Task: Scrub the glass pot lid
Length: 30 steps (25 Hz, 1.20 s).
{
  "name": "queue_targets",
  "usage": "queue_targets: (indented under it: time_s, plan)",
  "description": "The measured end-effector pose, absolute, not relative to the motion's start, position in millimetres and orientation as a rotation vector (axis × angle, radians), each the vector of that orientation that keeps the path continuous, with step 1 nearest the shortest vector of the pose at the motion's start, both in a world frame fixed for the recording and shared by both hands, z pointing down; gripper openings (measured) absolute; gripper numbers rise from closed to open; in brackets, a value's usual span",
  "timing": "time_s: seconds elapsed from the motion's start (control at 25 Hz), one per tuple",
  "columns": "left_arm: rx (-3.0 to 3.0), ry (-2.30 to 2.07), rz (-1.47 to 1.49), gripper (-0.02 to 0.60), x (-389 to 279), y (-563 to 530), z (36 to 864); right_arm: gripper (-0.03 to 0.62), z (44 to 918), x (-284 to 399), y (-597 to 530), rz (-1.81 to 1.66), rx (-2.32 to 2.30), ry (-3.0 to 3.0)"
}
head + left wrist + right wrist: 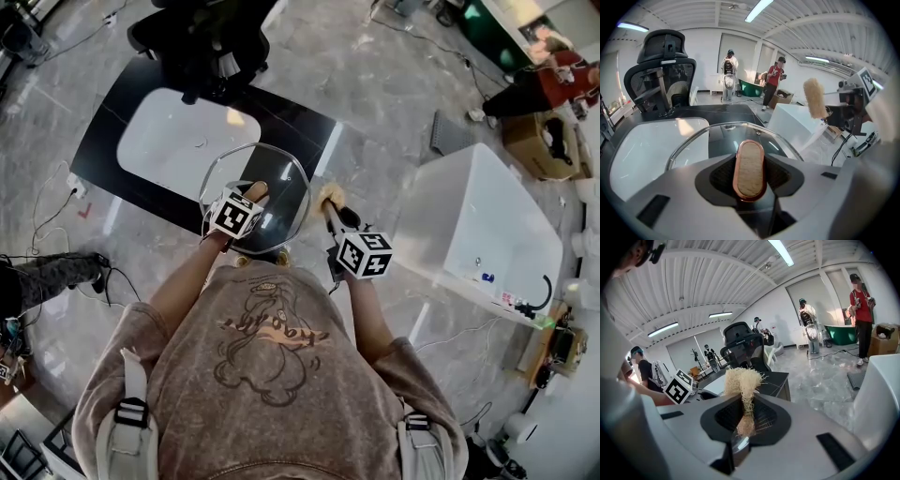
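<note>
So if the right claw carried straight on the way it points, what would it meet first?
Likely the black countertop beside the glass lid, with the scrubber in the right claw landing first; depth is unclear.

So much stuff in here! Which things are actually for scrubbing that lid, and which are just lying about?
For the job:
glass pot lid, held by the left gripper
fibre scrubber, held by the right gripper

Just lying about:
office chair
white box
cardboard box
</note>
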<state>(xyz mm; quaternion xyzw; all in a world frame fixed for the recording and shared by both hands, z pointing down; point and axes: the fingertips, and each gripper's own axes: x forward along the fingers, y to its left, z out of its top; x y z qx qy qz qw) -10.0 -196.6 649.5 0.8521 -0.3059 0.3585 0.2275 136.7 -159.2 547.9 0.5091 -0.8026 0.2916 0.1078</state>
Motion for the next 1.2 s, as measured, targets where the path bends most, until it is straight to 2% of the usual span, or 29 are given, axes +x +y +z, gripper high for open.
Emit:
queue_targets:
  time_s: [0.36, 0.64, 0.72, 0.8, 0.84, 1.2]
  plan:
    - [2.384, -0.85, 1.019, 0.184, -6.4, -198.6, 647.4, 0.046, 549.7, 136.3, -163.2, 0.864, 1.48, -2.37]
    - [2.431, -0.905, 0.818, 0.184, -7.5, -208.5, 603.7, 0.046, 548.6, 133.1, -167.7, 0.862, 1.465, -2.382]
    - [2.427, -0.891, 0.72, 0.132, -9.1, -206.5, 586.9, 0.046, 545.1, 131.6, -167.0, 0.859, 1.459, -2.393]
    - [2.432, -0.883, 0.648, 0.035, -12.2, -202.3, 568.4, 0.046, 537.6, 130.3, -166.2, 0.839, 1.456, -2.409]
    - [2.438, -0.886, 0.622, 0.017, -14.5, -200.0, 559.2, 0.046, 532.6, 129.9, -165.7, 0.82, 1.457, -2.418]
    - [2.584, -1.094, 0.287, 0.017, -53.0, -186.4, 456.0, 0.046, 463.8, 116.6, -152.5, 0.564, 1.461, -2.545]
